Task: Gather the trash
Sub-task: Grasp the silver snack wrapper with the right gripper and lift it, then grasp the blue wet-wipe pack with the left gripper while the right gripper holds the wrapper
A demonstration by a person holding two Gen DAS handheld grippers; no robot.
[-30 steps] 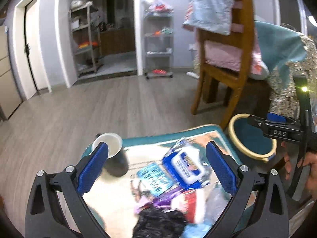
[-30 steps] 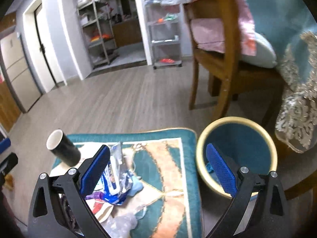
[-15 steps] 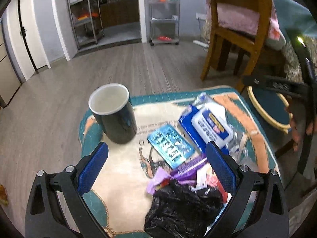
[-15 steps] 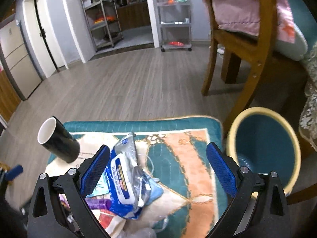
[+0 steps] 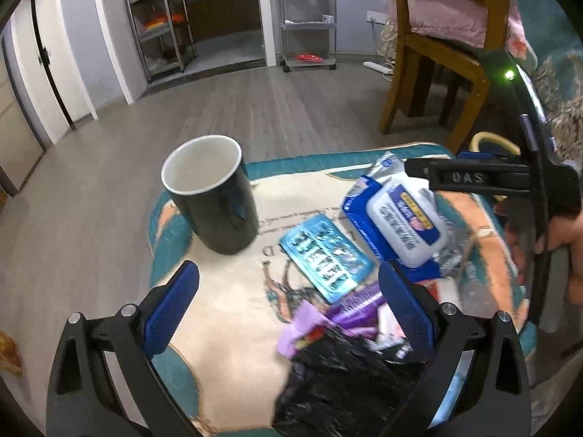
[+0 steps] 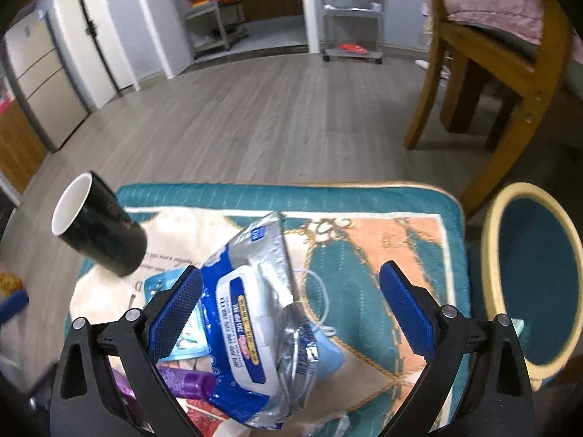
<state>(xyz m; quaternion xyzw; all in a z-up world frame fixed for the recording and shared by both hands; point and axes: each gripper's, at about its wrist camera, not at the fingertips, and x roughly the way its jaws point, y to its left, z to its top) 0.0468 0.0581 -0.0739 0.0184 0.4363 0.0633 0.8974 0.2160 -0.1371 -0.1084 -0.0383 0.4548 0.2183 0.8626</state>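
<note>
A heap of trash lies on a teal patterned cushion (image 5: 226, 331) (image 6: 382, 255): a blue wet-wipes pack (image 5: 397, 218) (image 6: 251, 320), a light blue blister pack (image 5: 326, 256), purple wrappers (image 5: 339, 309) (image 6: 186, 382) and a black plastic bag (image 5: 346, 382). My left gripper (image 5: 288, 306) hangs open over the blister pack and wrappers. My right gripper (image 6: 289, 313) is open just above the wipes pack, its left finger beside the pack. A yellow-rimmed teal bin (image 6: 535, 276) stands on the floor right of the cushion.
A black mug (image 5: 211, 193) (image 6: 98, 225) stands upright on the cushion's left side. A wooden chair (image 5: 437, 47) (image 6: 499, 58) with pink cushions is behind the bin. Metal shelf carts (image 5: 309, 18) and grey wood floor (image 6: 273, 120) lie beyond.
Both grippers have dropped closer to the trash heap. The left came down over the blister pack and the right now straddles the wipes pack. Both stayed open.
</note>
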